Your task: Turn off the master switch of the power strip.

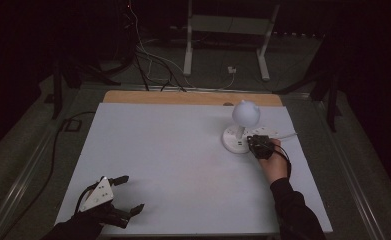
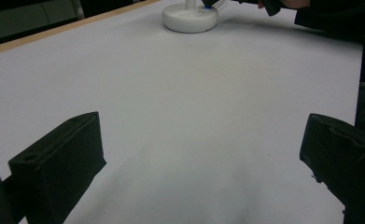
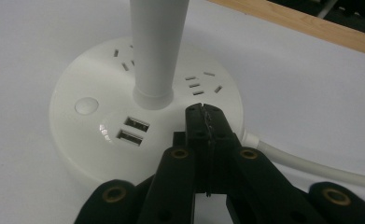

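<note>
Nearest the person, the left claw (image 1: 129,192) is idling low over the white table (image 1: 173,165), its jaws spread wide with nothing between them; in the left gripper view only bare tabletop is lying ahead of it, with the lamp (image 2: 190,16) far off beyond.

Farther out, the right claw (image 1: 259,143) is reaching the lamp's round base (image 3: 101,126). Its jaws are pressed together, tips meeting, and nothing is pinched in them. In the right gripper view the closed tips (image 3: 204,113) are hovering over or resting on the top of the base, just right of the stem (image 3: 156,51); I cannot tell whether they are touching. The two USB ports (image 3: 133,131) are sitting just left of the tips, and the round button (image 3: 87,105) is lying farther left, past the stem. The cord (image 3: 306,163) is running off to the claw's right.

Judging from this, the work looks like pressing the lamp's switch with closed jaws. The reach is done; the press itself seems not yet made, since the globe (image 1: 246,113) is looking unlit and the tips are sitting away from the button. What is left is sliding left to the button and pushing down.
</note>
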`<state>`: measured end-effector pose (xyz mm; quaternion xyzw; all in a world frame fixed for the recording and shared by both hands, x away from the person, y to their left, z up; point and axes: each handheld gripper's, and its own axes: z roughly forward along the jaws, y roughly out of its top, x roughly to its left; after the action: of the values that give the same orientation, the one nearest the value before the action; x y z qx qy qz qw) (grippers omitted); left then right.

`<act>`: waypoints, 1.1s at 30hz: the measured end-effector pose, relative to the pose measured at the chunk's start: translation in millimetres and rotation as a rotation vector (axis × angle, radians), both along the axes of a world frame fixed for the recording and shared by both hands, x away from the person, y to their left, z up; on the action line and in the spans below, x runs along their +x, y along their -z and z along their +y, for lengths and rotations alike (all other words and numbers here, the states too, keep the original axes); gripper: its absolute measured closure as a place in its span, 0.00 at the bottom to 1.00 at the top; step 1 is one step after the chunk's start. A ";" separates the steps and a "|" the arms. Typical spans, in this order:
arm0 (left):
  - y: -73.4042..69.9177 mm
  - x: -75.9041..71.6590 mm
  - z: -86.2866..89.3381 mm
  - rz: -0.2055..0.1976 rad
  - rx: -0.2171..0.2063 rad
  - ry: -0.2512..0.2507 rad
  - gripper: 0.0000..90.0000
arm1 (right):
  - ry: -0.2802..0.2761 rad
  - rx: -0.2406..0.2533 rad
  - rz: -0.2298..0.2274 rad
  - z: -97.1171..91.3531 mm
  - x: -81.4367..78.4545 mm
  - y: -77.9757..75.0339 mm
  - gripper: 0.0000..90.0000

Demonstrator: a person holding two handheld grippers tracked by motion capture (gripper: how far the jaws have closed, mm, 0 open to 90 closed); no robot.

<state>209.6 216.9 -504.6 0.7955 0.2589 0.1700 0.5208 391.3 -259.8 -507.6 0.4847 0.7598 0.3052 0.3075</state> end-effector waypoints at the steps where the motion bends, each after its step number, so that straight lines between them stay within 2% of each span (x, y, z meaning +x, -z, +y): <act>1: 0.1 -0.2 -0.1 -0.001 0.002 -0.001 0.00 | -0.002 -0.002 -0.001 0.3 -0.1 -0.1 1.00; 2: 0.1 -0.2 -0.1 -0.001 0.002 -0.001 0.00 | 0.000 -0.001 -0.005 0.4 -0.4 -0.2 1.00; 3: 0.0 0.0 -0.1 -0.001 0.005 -0.001 0.00 | -0.002 0.021 -0.024 0.6 -2.7 -1.9 1.00; 5: -0.3 -0.1 0.0 -0.002 0.001 -0.001 0.00 | -0.019 -0.014 -0.054 4.3 -8.1 0.4 1.00; 6: -0.6 -0.7 0.1 -0.005 0.000 -0.001 0.00 | -0.018 -0.014 -0.074 4.8 -10.3 -0.8 1.00; 8: -0.5 -0.7 0.3 -0.004 0.003 0.000 0.00 | -0.013 0.030 -0.089 3.0 -11.7 -8.0 1.00; 10: -0.6 -0.7 0.7 -0.005 0.000 -0.002 0.00 | -0.007 0.053 -0.106 1.1 -13.9 -14.9 1.00; 16: -0.7 -1.1 0.3 -0.006 0.003 0.001 0.00 | -0.008 0.080 -0.109 -3.2 -20.3 -19.3 1.00; 19: -0.7 -1.0 0.2 -0.006 0.003 0.001 0.00 | -0.009 0.110 -0.088 -7.7 -20.7 -20.0 0.97; 21: -0.6 -0.8 0.1 -0.004 0.004 0.000 0.00 | -0.021 0.126 -0.081 -9.1 -22.1 -21.0 0.85; 22: -0.7 -0.6 0.1 -0.005 0.001 -0.001 0.00 | -0.021 0.126 -0.081 -9.1 -22.1 -21.0 0.85; 23: -0.7 -0.6 0.2 -0.004 0.000 -0.002 0.00 | -0.035 0.149 -0.074 -9.1 -23.1 -21.6 0.71; 26: -0.6 -0.9 0.2 -0.004 0.008 0.000 0.00 | -0.067 0.173 -0.083 -7.9 -25.2 -22.0 0.51; 28: -0.8 -0.9 0.3 -0.005 0.004 -0.001 0.00 | -0.073 0.182 -0.093 -7.4 -26.7 -22.6 0.49; 29: -0.9 -1.0 0.5 -0.005 0.002 -0.002 0.00 | -0.078 0.195 -0.101 -7.3 -28.1 -23.5 0.43; 30: -0.9 -1.1 0.5 -0.005 0.002 -0.003 0.00 | -0.097 0.231 -0.093 -7.0 -30.7 -25.8 0.31; 33: -0.9 -1.0 0.7 -0.006 0.003 -0.001 0.00 | -0.140 0.282 -0.075 -6.5 -35.2 -30.0 0.16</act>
<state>208.6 217.6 -503.7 0.7956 0.2576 0.1730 0.5204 356.0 -266.3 -477.6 0.4571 0.7295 0.4475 0.2423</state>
